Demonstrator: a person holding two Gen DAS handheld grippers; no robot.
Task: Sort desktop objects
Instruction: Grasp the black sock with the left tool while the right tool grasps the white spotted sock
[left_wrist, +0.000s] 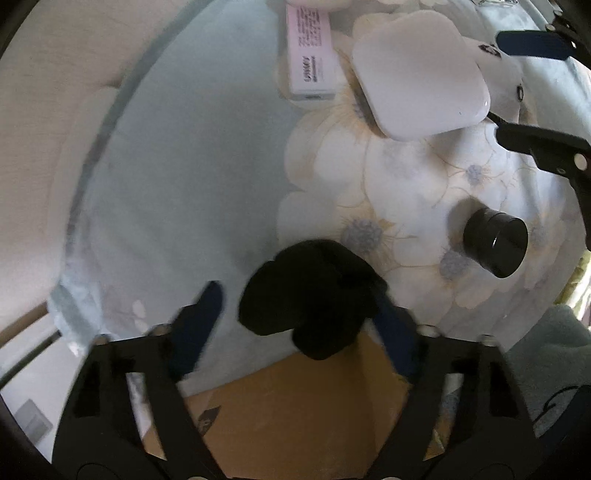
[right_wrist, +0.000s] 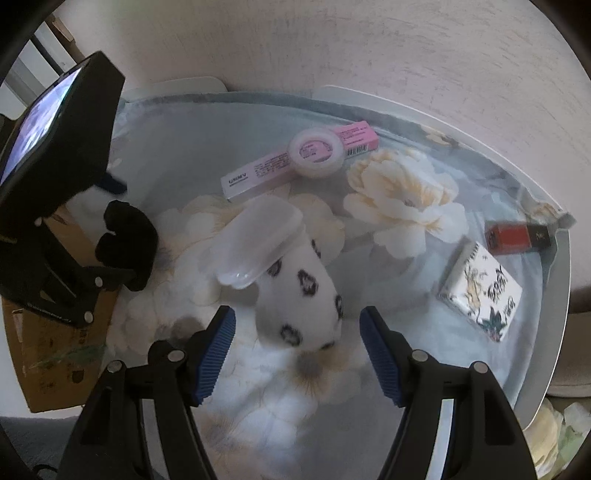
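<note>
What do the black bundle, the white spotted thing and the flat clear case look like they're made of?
Black bundle: soft matte fabric, likely knit; it folds in lumps with no shine.
White spotted thing: fuzzy cloth, maybe a sock; blurred nap, dark printed spots.
Clear case: glossy translucent plastic, probably; rounded edges catch highlights.

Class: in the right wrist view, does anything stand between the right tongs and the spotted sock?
Nothing visible does: the open right tongs straddle the near end of the spotted sock without touching it. But a white case rests on its far end and could slide off if the sock is lifted.
</note>
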